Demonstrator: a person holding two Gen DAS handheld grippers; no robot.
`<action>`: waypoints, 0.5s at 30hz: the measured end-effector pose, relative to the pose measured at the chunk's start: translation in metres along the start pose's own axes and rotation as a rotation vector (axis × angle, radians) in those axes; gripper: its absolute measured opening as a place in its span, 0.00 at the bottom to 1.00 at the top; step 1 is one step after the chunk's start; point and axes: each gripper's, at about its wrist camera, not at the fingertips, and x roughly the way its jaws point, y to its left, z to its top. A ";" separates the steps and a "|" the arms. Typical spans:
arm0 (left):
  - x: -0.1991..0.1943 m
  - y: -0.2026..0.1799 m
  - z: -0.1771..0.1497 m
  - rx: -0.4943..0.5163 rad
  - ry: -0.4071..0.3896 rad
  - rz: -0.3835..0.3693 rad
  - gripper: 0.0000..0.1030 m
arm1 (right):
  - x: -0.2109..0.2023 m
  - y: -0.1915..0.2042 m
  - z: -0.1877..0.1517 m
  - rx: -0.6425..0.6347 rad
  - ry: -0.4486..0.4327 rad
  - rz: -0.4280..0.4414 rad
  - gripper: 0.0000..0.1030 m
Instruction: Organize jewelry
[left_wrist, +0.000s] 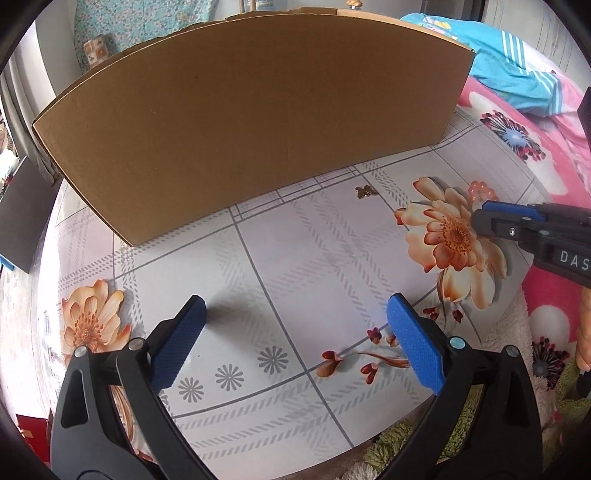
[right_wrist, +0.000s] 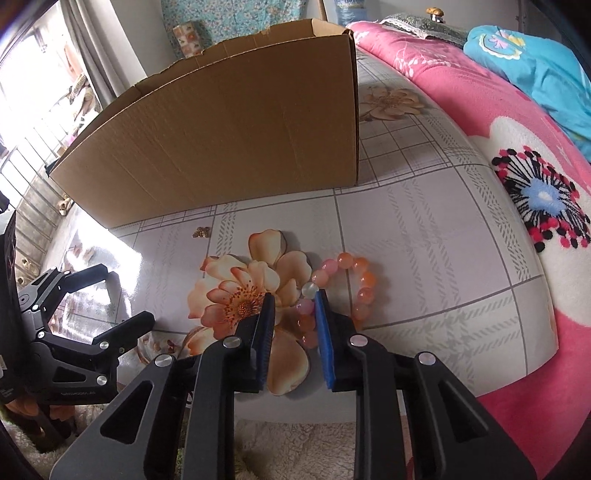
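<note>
The right hand-held gripper (right_wrist: 293, 301) is angled down at the counter (right_wrist: 424, 258) with its blue pads drawn close together. The near side of the bead bracelet (right_wrist: 345, 286) sits in the narrow gap between them, though whether the pads actually press on the beads cannot be told. The rest of the pink and orange ring lies on the counter just ahead and to the right of the tips, beside a printed flower. Farther out, a small gold butterfly charm (right_wrist: 201, 232) lies near the foot of the open cardboard box (right_wrist: 221, 140), well apart from the bracelet. The left hand-held gripper (left_wrist: 295, 310) hangs over a bare patch of counter with its jaws spread wide and nothing between them. The left wrist view shows the charm (left_wrist: 365, 191) ahead of it and only a few beads (left_wrist: 482, 192) peeking past the right hand-held gripper's tip. The right wrist view alone shows the whole bracelet and the box's open top.
</note>
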 end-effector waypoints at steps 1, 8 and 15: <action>0.000 0.000 0.001 -0.003 0.002 0.001 0.92 | 0.001 0.000 0.001 0.000 -0.002 -0.002 0.16; 0.005 -0.005 0.007 -0.018 0.007 0.010 0.92 | 0.009 0.010 0.009 -0.026 -0.006 0.028 0.10; 0.003 -0.001 0.005 -0.025 0.003 0.013 0.92 | 0.013 0.015 0.014 -0.036 -0.015 0.038 0.10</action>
